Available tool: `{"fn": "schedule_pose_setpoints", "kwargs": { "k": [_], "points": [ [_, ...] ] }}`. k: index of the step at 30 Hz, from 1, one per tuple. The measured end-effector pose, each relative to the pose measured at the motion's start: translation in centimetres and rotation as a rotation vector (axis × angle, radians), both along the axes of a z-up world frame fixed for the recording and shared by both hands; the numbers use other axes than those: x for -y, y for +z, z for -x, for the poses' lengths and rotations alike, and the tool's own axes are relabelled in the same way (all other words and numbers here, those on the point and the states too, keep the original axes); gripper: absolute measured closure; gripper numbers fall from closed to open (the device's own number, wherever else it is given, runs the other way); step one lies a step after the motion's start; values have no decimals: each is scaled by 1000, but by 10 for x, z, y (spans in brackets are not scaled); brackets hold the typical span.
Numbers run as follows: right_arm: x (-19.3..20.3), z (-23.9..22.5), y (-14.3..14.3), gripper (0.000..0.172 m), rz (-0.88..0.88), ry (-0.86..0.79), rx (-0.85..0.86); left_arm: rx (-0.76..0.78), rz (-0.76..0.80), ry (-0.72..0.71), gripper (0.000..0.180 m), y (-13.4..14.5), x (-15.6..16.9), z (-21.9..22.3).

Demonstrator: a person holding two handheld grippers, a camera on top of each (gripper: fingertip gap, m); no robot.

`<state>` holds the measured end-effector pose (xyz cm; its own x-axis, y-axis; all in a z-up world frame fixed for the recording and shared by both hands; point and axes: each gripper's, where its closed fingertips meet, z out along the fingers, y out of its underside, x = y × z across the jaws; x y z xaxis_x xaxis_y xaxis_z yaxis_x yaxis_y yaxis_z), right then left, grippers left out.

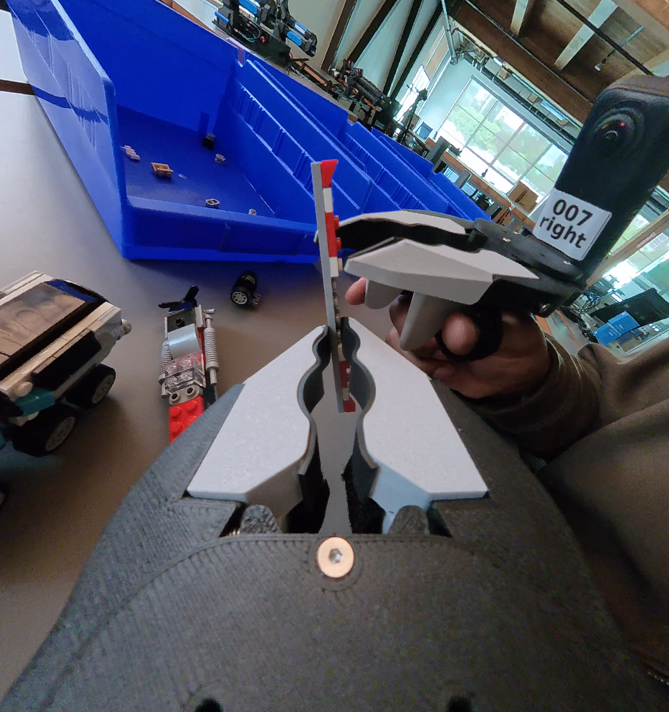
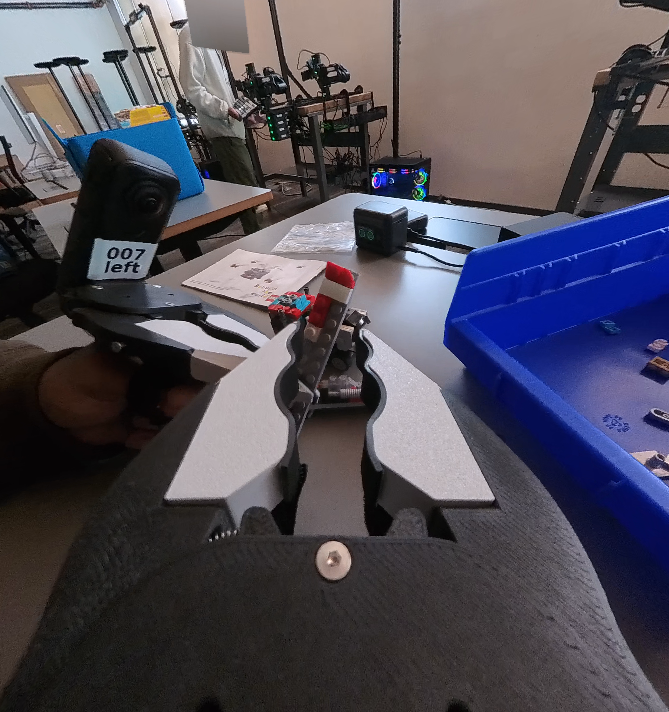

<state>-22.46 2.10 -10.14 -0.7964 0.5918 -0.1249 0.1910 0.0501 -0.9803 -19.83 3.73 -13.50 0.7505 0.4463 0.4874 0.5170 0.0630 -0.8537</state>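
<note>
Left gripper [image 1: 336, 332]: fingers pinching the grey brick plate [image 1: 327, 246] upright above the counter [image 1: 74, 239]
Right gripper [image 2: 327, 339]: fingers spread around the plate's upper part, grip unclear
Nearby: blue bin [image 1: 163, 115], toy truck [image 1: 43, 346]

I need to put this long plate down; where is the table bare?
Bare grey tabletop lies left of the blue plastic bin, above the toy brick truck. Another patch separates booklet and bin. Crowded around truck, spring assembly and loose wheel.

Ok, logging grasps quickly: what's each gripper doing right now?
Left gripper: shut on the long grey brick plate with red and white tiles.
Right gripper: around the same plate, grip unclear.
</note>
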Motion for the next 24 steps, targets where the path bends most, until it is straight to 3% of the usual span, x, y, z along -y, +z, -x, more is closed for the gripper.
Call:
{"fn": "schedule_pose_setpoints", "kwargs": {
  "k": [13,24],
  "points": [
    [7,0,-11,148,-91,-48,-19,-15,43,22,173,-4,0,0],
    [7,-3,-9,155,-68,-9,-22,1,29,5,174,-4,-1,-1]
  ]
}}
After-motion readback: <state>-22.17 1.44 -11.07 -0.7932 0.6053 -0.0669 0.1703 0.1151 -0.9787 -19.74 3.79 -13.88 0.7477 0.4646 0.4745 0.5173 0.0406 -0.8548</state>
